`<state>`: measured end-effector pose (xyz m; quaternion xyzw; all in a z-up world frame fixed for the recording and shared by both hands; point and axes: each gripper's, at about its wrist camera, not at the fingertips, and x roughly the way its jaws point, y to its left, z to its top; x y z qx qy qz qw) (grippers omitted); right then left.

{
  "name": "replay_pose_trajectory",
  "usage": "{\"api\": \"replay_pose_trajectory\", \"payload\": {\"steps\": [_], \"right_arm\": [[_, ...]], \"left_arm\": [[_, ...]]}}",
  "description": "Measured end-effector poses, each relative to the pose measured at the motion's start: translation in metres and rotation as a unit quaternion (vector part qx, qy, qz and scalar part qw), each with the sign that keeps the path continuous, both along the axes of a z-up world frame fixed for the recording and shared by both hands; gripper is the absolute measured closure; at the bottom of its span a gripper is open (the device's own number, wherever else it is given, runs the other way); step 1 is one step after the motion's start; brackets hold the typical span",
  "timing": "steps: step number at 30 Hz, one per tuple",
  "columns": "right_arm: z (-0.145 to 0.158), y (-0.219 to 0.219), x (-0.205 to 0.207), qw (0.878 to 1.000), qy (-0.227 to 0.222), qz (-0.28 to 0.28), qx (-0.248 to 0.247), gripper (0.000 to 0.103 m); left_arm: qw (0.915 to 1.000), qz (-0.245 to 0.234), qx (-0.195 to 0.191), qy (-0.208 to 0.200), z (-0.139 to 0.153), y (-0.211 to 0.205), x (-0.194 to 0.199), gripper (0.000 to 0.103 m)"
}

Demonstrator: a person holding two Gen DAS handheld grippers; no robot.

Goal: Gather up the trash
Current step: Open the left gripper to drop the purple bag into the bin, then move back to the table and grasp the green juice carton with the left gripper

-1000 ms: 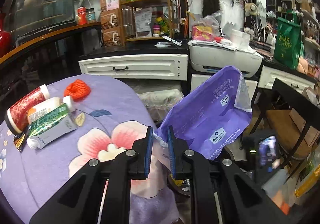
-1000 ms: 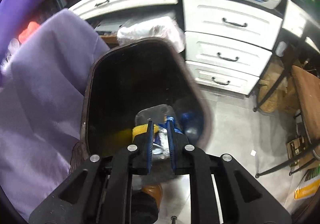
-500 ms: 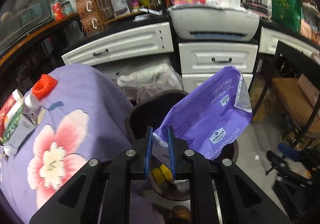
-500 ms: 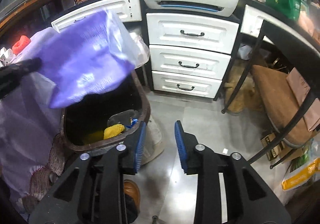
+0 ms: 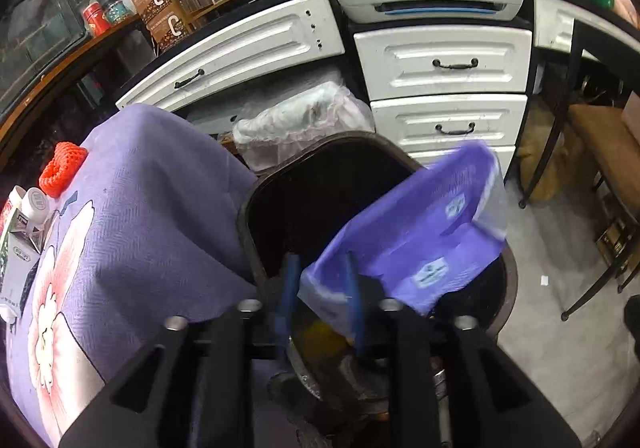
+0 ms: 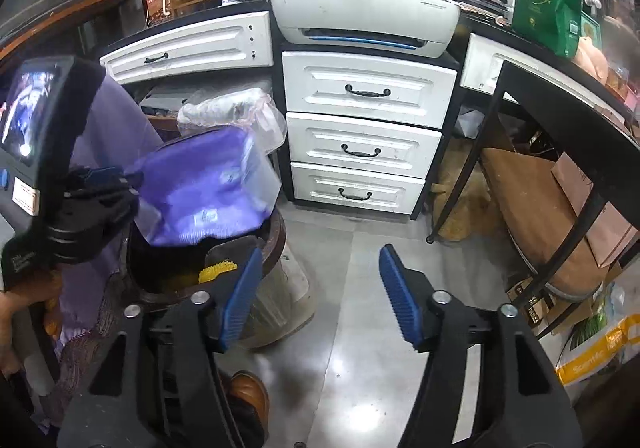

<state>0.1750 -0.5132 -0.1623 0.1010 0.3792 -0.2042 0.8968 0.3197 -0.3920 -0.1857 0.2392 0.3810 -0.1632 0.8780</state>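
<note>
My left gripper [image 5: 320,288] hangs over the dark trash bin [image 5: 256,192], its jaws parted. The purple plastic bag [image 5: 416,232] lies blurred between and past the fingers, over the bin's mouth; whether the pads still touch it I cannot tell. In the right wrist view the bag [image 6: 200,192] sits above the bin [image 6: 276,244] by the left gripper [image 6: 108,184]. Yellow trash [image 6: 218,270] lies inside. My right gripper [image 6: 320,292] is open and empty above the floor.
A table with a purple flowered cloth [image 5: 140,216] stands left of the bin, with an orange net [image 5: 62,168], a white bottle [image 5: 34,202] and a carton [image 5: 18,260]. White drawers [image 6: 360,152], a printer [image 6: 364,16], a chair [image 6: 532,200] behind.
The left gripper has come down over the bin and its jaws have parted around the purple bag, which sags lower. The right gripper has opened wider and drawn back from the bin.
</note>
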Motion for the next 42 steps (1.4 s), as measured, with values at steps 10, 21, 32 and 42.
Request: {"api": "replay_pose_trajectory", "payload": {"steps": [10, 21, 32, 42], "right_arm": [[0.001, -0.004, -0.004, 1.0, -0.006, -0.021, -0.008, 0.032], [0.011, 0.0, -0.004, 1.0, -0.019, -0.017, -0.007, 0.028], [0.048, 0.058, 0.02, 0.995, -0.064, 0.081, 0.011, 0.022], [0.077, 0.136, 0.06, 0.973, -0.085, 0.212, 0.031, 0.018]], "left_arm": [[0.9981, -0.024, -0.053, -0.021, 0.036, 0.006, -0.023, 0.041], [0.9901, -0.026, -0.124, -0.06, 0.089, 0.041, -0.05, 0.032], [0.9794, 0.01, -0.172, -0.105, 0.133, 0.117, -0.068, 0.019], [0.9772, 0.064, -0.161, -0.123, 0.145, 0.216, -0.065, 0.016]]}}
